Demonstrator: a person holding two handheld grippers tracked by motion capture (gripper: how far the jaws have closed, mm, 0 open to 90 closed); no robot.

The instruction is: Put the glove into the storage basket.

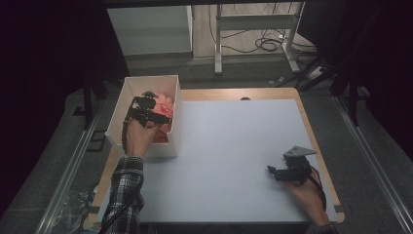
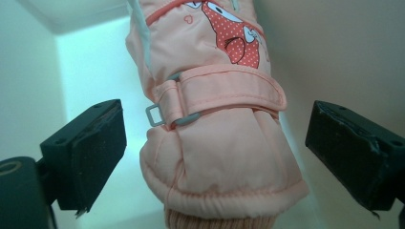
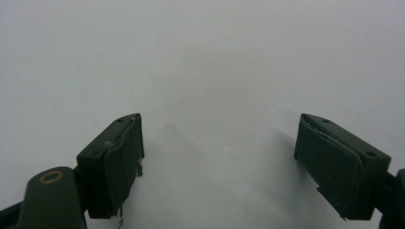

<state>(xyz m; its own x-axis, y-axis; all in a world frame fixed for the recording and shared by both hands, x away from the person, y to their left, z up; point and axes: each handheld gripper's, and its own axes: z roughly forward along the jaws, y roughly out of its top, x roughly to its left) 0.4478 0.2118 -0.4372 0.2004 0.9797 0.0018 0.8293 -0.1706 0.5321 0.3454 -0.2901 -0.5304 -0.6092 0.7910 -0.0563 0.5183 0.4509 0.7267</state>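
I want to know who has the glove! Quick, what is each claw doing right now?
Left claw: open, its jaws on either side of the pink glove in the white box, not pressing it.
Right claw: open, holding nothing.

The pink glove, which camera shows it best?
The left gripper view: the pink glove is close up, with strap, buckle and cartoon print clear. The high view shows it as a small pink patch in the white box. The right gripper view faces bare table.

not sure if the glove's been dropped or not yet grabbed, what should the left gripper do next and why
Probably lift the left gripper clear of the box: its jaws stand open on either side of the pink glove without touching it, and the glove lies inside.
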